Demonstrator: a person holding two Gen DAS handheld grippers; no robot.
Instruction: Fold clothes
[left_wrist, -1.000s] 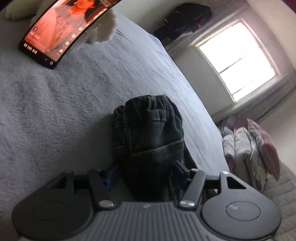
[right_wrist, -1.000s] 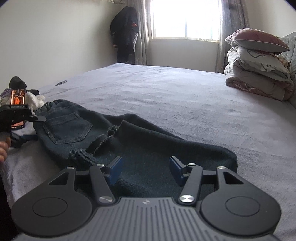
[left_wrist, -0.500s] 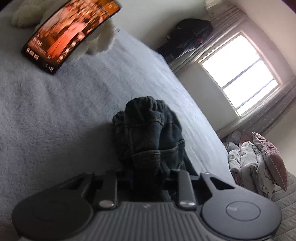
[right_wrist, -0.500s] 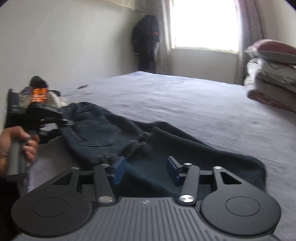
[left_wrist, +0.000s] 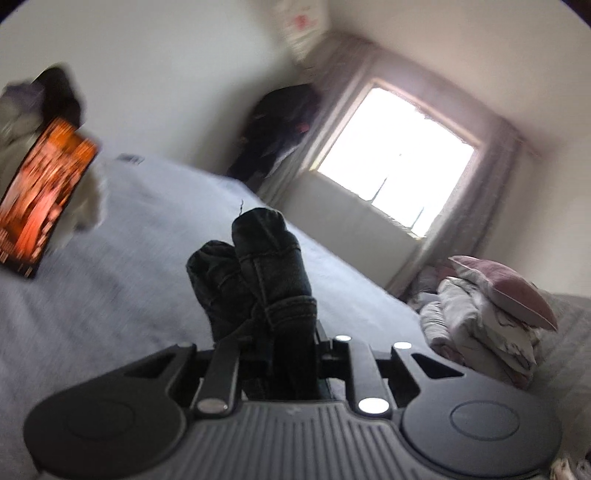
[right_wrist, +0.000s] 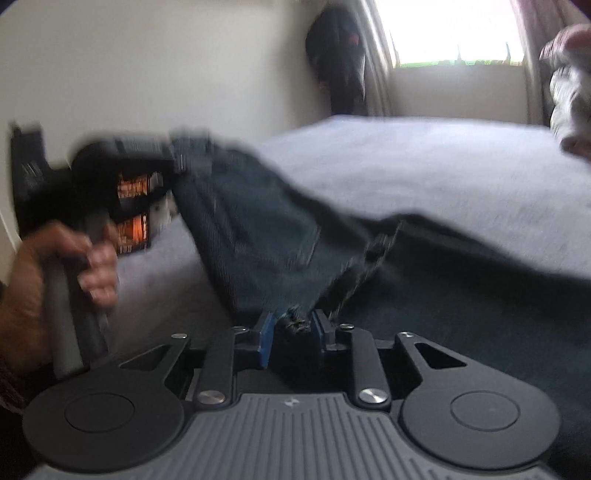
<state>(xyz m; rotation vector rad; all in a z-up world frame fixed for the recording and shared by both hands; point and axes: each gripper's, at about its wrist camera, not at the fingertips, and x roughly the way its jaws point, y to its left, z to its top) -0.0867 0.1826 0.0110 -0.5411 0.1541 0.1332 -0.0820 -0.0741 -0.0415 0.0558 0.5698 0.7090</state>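
Dark blue jeans (left_wrist: 266, 273) lie on the grey bed (left_wrist: 110, 295). My left gripper (left_wrist: 280, 343) has the bunched waistband between its jaws, which are closing on it, and the bunch stands lifted off the sheet. In the right wrist view the same gripper (right_wrist: 177, 158), held by a hand (right_wrist: 62, 258), pulls the waist end of the jeans (right_wrist: 258, 236) up at the left. My right gripper (right_wrist: 293, 326) has a frayed denim edge between its blue pads (right_wrist: 266, 332), and its jaws are closing on it. The cloth runs taut between the two grippers.
A lit phone (left_wrist: 40, 199) stands propped at the bed's left edge beside white fluffy things. Stacked pillows and folded bedding (left_wrist: 491, 314) sit at the right. A dark coat (left_wrist: 280, 129) hangs in the corner by the bright window (left_wrist: 395, 173).
Both grippers have closed from open onto the jeans. The left one has risen and rolled, lifting the waistband off the bed. The right one has moved in onto the frayed edge.
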